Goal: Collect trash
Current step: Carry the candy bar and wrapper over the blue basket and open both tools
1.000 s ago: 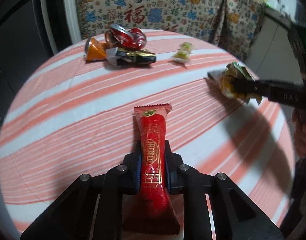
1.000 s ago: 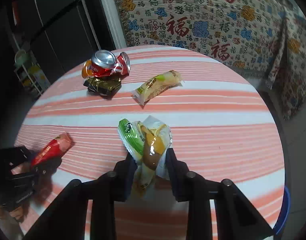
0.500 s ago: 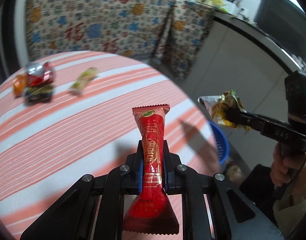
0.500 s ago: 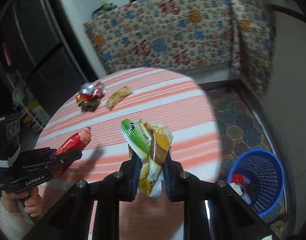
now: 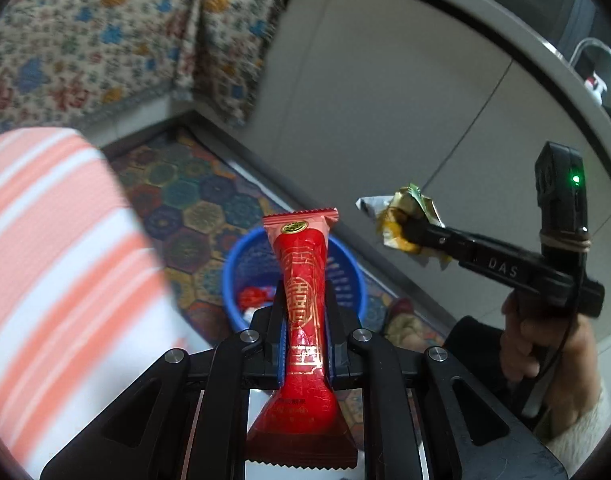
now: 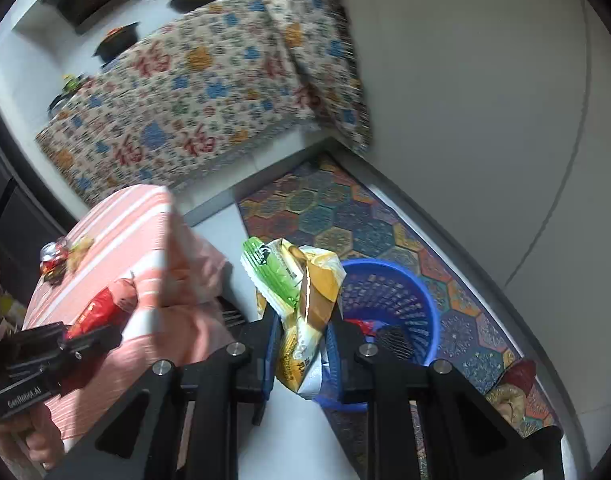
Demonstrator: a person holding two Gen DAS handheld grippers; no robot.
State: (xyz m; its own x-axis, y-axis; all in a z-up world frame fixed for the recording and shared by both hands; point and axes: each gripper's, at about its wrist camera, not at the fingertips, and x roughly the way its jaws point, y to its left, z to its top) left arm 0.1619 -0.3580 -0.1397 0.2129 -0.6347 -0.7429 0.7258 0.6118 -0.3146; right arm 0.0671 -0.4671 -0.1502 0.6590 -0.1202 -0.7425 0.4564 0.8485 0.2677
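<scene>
My left gripper (image 5: pixel 305 320) is shut on a long red snack wrapper (image 5: pixel 303 280) that sticks up between its pads, held in the air above the blue trash basket (image 5: pixel 231 276) on the floor. My right gripper (image 6: pixel 303 330) is shut on a crumpled green and yellow wrapper (image 6: pixel 301 280), with the same blue basket (image 6: pixel 389 292) just beyond and to the right of it. The basket holds some red and white trash. In the left wrist view the right gripper (image 5: pixel 405 228) hangs at the right with its wrapper (image 5: pixel 401 216). The right wrist view shows the left gripper (image 6: pixel 105 320) at lower left with the red wrapper (image 6: pixel 101 308).
The round table with its pink striped cloth (image 5: pixel 45 240) lies to the left, and a crushed can and more wrappers (image 6: pixel 59 256) remain on it. A patterned rug (image 6: pixel 345 216) covers the floor beside grey cabinet fronts (image 5: pixel 385 100). A slipper (image 6: pixel 509 392) lies by the basket.
Both grippers have swung off the table to the right and now hang over the floor near the blue basket, each still holding its wrapper. The table has slid to the left of both views.
</scene>
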